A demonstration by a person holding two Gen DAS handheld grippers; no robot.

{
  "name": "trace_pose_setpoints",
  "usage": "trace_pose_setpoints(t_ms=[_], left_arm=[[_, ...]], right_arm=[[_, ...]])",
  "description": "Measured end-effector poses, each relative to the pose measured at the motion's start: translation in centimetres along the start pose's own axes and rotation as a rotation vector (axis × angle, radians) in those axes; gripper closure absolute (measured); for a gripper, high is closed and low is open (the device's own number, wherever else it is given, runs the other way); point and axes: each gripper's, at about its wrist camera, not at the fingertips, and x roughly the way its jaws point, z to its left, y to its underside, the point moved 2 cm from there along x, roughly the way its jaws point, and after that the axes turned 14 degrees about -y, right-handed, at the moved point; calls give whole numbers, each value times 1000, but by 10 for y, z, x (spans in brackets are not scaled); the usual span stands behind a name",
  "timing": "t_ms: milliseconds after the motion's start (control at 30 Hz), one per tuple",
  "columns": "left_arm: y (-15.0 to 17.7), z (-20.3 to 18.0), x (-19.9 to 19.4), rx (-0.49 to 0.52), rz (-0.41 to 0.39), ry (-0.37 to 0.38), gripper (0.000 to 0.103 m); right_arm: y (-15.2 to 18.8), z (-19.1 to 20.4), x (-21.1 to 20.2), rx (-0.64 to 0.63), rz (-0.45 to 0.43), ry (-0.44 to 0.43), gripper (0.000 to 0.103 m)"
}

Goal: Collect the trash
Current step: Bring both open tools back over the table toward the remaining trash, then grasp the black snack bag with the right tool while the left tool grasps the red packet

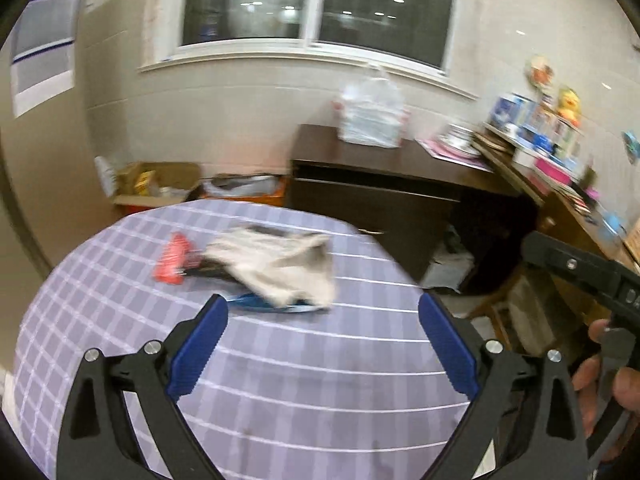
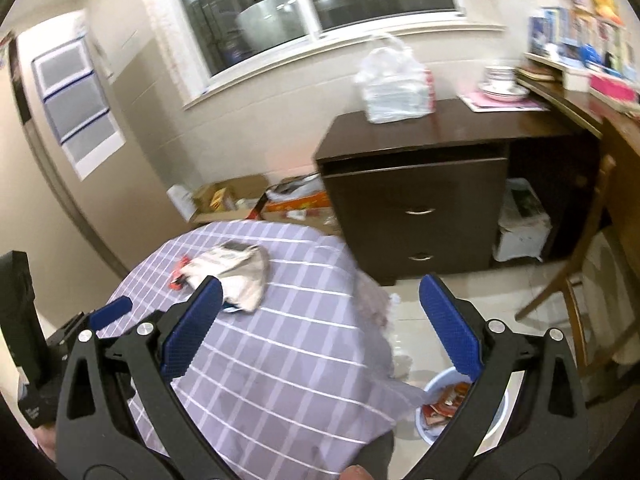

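The left gripper [image 1: 322, 308] hangs above a round table [image 1: 280, 392] draped in a lilac checked cloth, its blue fingers [image 1: 200, 344] spread wide with nothing between them. The trash lies just ahead of the fingertips, toward the far half of the table: a crumpled pale wrapper [image 1: 276, 262] resting partly over a blue wrapper [image 1: 256, 302] whose edge peeks out just past the left finger's tip, and a red wrapper [image 1: 174, 258] to the left, touching the pale one's edge. All three are blurred, so print or material cannot be read. The right gripper [image 2: 320, 292] is likewise released, fingers [image 2: 450, 330] wide apart and empty; it hovers near the table's right edge, with the same pile of wrappers [image 2: 236, 272] lying just beyond and around the tip of its left finger, which partly hides the pile's near edge. Below on the tiled floor, behind the right finger, stands a light blue bin [image 2: 432, 412] holding reddish packets. A dark cabinet [image 2: 416, 208] stands behind the table under a window, with a white plastic bag [image 2: 394, 88] on top.
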Motion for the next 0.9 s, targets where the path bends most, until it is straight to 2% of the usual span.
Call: trace_pose_setpoints(t_ms=[200,367,533,600,700,900], left_arm=[[8,77,23,-67,24,-148,9],[17,133,45,-128,74,-234,9],[28,179,55,-193,96,-281,9],[31,188,59,-205,104,-283,9],[32,198,66,-207,110,-291,9],[27,196,79,-181,115,-273,9]], right_arm=[[7,57,62,-87,122,-92,6],[19,100,120,-172,242,-165,6],[36,139,178,-282,333,-232,6],[44,151,204,-333,376,-229,7],[49,155,228,-359,395,-217,7],[43,149,260,-391,394,-162,9]])
